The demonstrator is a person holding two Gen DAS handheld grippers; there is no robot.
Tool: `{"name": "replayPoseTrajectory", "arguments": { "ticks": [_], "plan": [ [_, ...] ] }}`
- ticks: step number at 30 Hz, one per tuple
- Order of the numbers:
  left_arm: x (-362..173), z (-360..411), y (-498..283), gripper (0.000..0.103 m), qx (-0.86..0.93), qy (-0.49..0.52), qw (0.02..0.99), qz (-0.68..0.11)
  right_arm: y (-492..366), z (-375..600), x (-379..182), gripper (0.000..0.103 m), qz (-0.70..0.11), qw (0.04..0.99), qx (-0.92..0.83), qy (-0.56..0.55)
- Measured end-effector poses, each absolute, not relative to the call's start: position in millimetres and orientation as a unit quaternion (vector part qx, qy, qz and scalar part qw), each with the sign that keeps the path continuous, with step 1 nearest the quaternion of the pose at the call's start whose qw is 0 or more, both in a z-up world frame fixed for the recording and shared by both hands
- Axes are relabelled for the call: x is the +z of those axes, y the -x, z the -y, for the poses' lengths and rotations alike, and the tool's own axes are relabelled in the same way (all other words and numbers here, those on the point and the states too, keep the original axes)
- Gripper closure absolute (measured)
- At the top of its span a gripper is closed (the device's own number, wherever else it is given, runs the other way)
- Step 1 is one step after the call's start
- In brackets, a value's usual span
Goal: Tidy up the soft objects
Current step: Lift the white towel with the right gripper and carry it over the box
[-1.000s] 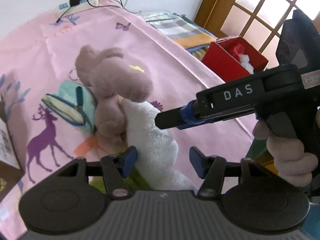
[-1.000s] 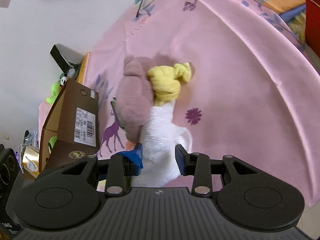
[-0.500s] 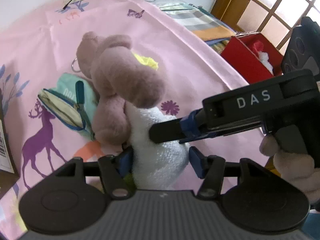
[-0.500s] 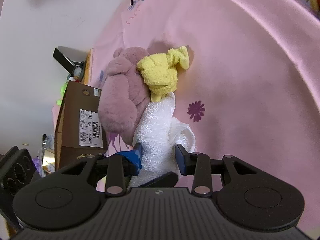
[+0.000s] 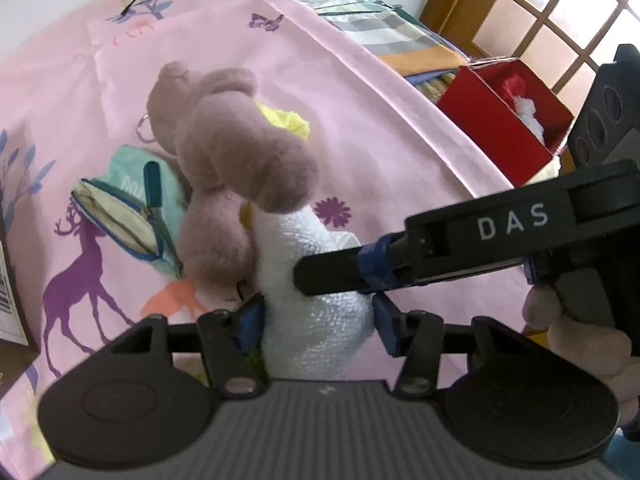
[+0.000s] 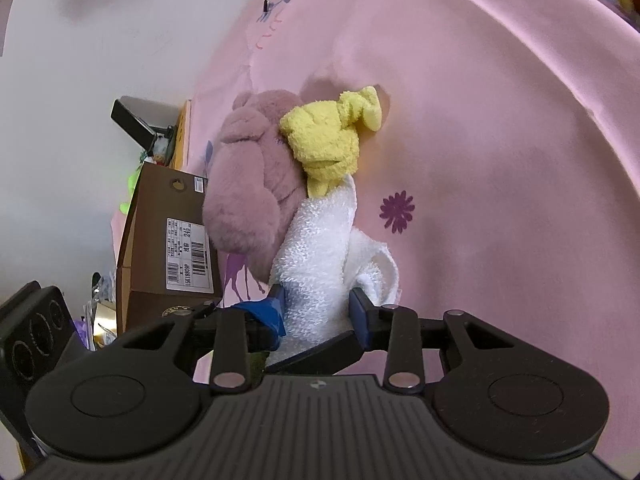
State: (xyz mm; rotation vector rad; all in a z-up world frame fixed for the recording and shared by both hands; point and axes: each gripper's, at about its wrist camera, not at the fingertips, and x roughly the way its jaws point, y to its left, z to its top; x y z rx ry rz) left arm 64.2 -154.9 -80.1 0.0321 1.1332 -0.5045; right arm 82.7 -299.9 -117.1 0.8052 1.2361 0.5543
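A rolled white towel (image 5: 320,332) lies on the pink sheet (image 5: 380,128), against a pink plush toy (image 5: 240,168) with a yellow cloth (image 5: 286,118) behind it. My left gripper (image 5: 316,316) has its jaws closing, both blue pads against the towel's near end. From the right, a finger (image 5: 332,276) of the right gripper digs into the same towel. In the right wrist view my right gripper (image 6: 316,312) is also closing, its pads squeezing the white towel (image 6: 316,248). The plush toy (image 6: 256,184) and yellow cloth (image 6: 328,144) sit just beyond it.
An open teal zip pouch (image 5: 120,208) lies left of the plush. A red box (image 5: 504,120) holding soft things stands off the bed's right edge, near folded blankets (image 5: 384,36). A brown cardboard box (image 6: 160,240) sits at the bed's left side.
Both grippers came down and closer to the white towel. The left jaws narrowed from wide apart to touching it, and the right gripper's finger now presses into the towel.
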Motion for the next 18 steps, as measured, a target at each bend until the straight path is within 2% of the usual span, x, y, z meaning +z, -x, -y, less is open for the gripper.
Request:
{"name": "replayPoseTrajectory", "arguments": {
  "ticks": [18],
  "plan": [
    [-32, 145, -26, 0.051, -0.331, -0.058, 0.816, -0.470, -21, 299, -67, 0.085, -0.490, 0.760, 0.182, -0.386]
  ]
}}
